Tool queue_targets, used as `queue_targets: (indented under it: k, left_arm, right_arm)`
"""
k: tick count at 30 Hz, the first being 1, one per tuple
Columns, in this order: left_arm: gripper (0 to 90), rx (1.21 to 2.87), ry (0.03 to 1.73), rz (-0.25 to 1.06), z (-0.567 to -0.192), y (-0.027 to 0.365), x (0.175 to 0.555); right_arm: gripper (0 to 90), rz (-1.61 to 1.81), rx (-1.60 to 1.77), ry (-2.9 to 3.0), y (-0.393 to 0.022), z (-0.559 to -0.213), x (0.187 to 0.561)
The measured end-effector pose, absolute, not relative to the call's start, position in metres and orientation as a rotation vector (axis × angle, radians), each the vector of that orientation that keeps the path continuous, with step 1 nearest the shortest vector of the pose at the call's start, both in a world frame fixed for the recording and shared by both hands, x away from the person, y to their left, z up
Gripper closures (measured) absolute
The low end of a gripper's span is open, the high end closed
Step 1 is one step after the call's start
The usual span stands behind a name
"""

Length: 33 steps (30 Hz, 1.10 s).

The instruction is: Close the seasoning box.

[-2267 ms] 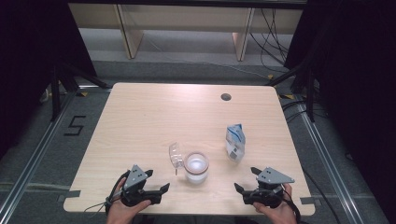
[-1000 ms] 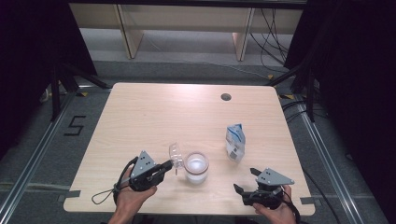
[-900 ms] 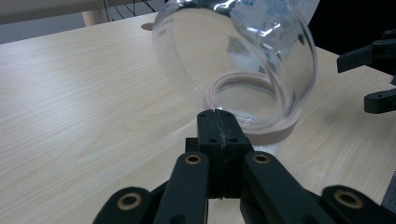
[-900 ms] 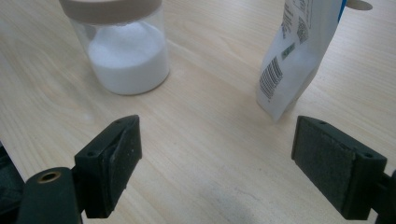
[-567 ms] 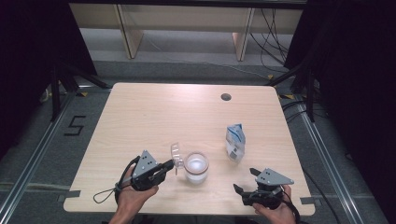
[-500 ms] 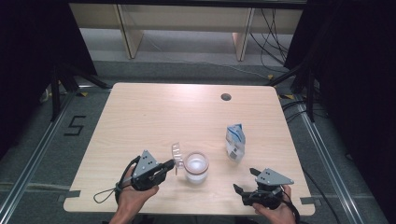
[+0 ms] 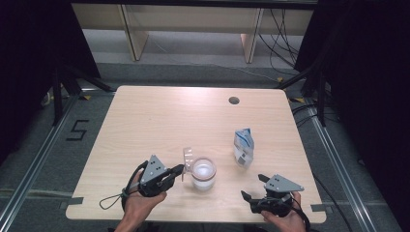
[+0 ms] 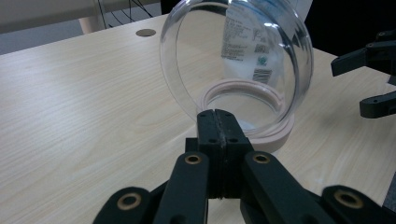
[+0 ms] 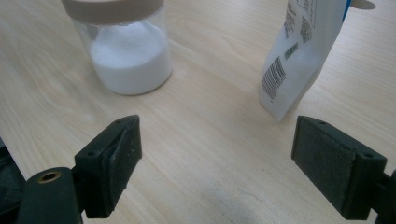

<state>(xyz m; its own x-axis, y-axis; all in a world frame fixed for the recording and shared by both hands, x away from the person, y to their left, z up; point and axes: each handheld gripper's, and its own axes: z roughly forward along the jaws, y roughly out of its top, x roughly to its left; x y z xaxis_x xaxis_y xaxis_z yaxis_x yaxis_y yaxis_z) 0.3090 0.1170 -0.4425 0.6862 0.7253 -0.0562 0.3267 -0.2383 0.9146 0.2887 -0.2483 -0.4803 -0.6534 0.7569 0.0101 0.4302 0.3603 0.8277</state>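
Item: jar point(image 7: 203, 173), clear, pale collar, part-filled with white powder; stands near the front edge of the table point(image 7: 159, 116), left of centre. Its clear domed lid point(image 8: 233, 56) is hinged open and stands upright on the jar's left side.

Left gripper point(image 7: 180, 170): jaws pressed fully together at the lid's lower rim, just beside the collar. They look to pinch a thin tab or the rim itself; the left gripper view does not show for certain what lies between the pads.

Right gripper point(image 7: 251, 191): jaws spread wide, holding nothing, resting low at the front right of the table, pointed toward the jar and the pouch point(image 7: 243, 147).

Pouch: white and blue, printed with a barcode, stands upright to the right of the jar, apart from it.

Risks, as judged:
- the jar is not steadied by the other gripper; a pull or push on the lid could drag or tip it and spill powder
- a pinch on thin clear plastic may slip, letting the lid snap back
- forcing the lid past its hinge could crack it
- the pouch stands on a narrow base; a careless sweep of the right gripper could topple it

Surface: pale wood-grain tabletop, smooth, with a round cable hole point(image 7: 234, 100) near the far edge.

Room: grey floor with rails and tape marks, a figure 5 marked at left, dark curtains on both sides, pale shelving and loose cables beyond the table
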Motion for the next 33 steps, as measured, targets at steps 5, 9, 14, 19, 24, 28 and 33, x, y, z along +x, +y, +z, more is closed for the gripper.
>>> queue_targets:
  k: [5, 9, 14, 19, 24, 28, 33]
  left_arm:
    - [89.4, 1.832, 0.827, 0.465, -0.442, 0.115, 0.309]
    - [89.3, 1.83, 0.815, 0.46, -0.443, 0.113, 0.31]
    - [89.1, 1.839, 0.812, 0.458, -0.443, 0.112, 0.309]
    - [80.5, 1.82, 0.802, 0.409, -0.443, 0.113, 0.306]
    - [60.4, 1.793, 0.837, 0.3, -0.445, 0.115, 0.303]
    - [45.8, 1.806, 0.857, 0.224, -0.451, 0.115, 0.298]
    - [32.7, 1.833, 0.869, 0.208, -0.456, 0.116, 0.294]
  right_arm:
    - [16.8, 1.201, 1.021, 2.242, -0.249, -0.481, 0.29]
    - [16.8, 1.206, 1.04, 2.249, -0.248, -0.48, 0.288]
    - [16.8, 1.207, 1.039, 2.249, -0.248, -0.48, 0.288]
    - [16.8, 1.207, 1.015, 2.247, -0.249, -0.48, 0.29]
    - [16.8, 1.23, 1.038, 2.239, -0.249, -0.479, 0.289]
    - [16.5, 1.278, 1.04, 2.216, -0.251, -0.477, 0.289]
    - [16.4, 1.31, 1.02, 2.207, -0.252, -0.478, 0.291]
